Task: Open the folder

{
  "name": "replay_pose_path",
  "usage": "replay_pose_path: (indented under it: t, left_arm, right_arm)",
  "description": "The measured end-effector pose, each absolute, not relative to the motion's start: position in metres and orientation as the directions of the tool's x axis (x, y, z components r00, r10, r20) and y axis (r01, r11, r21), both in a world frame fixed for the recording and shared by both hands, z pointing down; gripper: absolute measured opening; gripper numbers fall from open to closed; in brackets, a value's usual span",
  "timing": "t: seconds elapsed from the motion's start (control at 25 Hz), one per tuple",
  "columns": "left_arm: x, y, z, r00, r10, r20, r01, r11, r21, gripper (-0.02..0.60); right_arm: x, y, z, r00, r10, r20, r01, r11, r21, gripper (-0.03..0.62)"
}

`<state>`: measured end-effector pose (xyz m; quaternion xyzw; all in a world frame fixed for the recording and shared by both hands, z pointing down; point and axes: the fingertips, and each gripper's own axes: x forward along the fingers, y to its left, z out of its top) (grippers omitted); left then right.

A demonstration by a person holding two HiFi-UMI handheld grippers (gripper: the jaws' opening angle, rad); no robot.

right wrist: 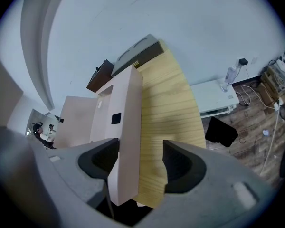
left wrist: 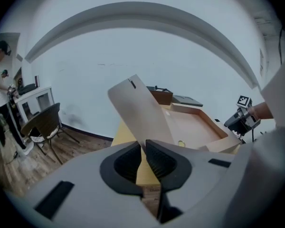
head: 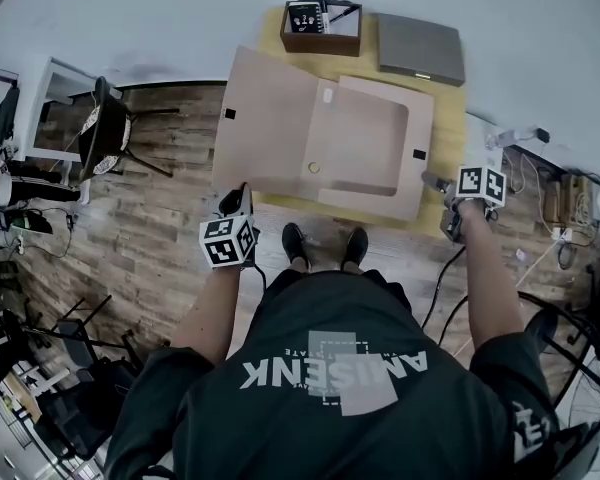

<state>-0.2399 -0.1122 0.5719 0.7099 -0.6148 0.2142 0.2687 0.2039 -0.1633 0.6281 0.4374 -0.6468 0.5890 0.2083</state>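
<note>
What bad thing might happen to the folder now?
The flap hangs past the table edge, only its corner between the left tool's barely parted jaws; it may flop. The right tool straddles the folder's wall without pinching, so the folder might slide.

One folder point(head: 365, 143), one brown box point(head: 320, 28) and one grey case point(head: 420, 48) are counted on one worktop point(head: 448, 138) — two claws besides — left claw point(head: 240, 192), right claw point(head: 432, 180).

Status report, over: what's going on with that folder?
Left gripper barely open at flap corner. Right gripper open, astride folder wall. Folder open, nothing in the way.
</note>
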Motion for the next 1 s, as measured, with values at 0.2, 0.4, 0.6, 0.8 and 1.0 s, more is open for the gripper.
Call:
replay_pose_path:
  t: [0.2, 0.4, 0.6, 0.8, 1.0]
  left_arm:
    - [-0.260, -0.115, 0.603, 0.098, -0.720, 0.687, -0.988, 0.011, 0.152, 0.051]
    - [-0.271, -0.118, 0.632, 0.041, -0.679, 0.733, -0.988, 0.081, 0.130, 0.092]
    - [-0.288, -0.116, 0.650, -0.048, -0.631, 0.774, -0.987, 0.150, 0.061, 0.177]
    - [-0.294, -0.113, 0.660, -0.121, -0.596, 0.794, -0.987, 0.158, -0.032, 0.217]
    - [-0.300, -0.120, 0.652, -0.218, -0.625, 0.750, -0.976, 0.141, -0.165, 0.304]
  right_arm:
    - [0.204, -0.163, 0.629, -0.509, -0.330, 0.795, -0.821, -0.090, -0.564, 0.291]
    - [0.205, -0.163, 0.629, -0.495, -0.338, 0.801, -0.825, -0.106, -0.555, 0.291]
    - [0.203, -0.162, 0.629, -0.476, -0.335, 0.813, -0.839, -0.105, -0.534, 0.291]
    - [0.203, -0.162, 0.628, -0.465, -0.327, 0.823, -0.848, -0.102, -0.520, 0.291]
    - [0.203, -0.161, 0.628, -0.456, -0.336, 0.824, -0.848, -0.115, -0.517, 0.291]
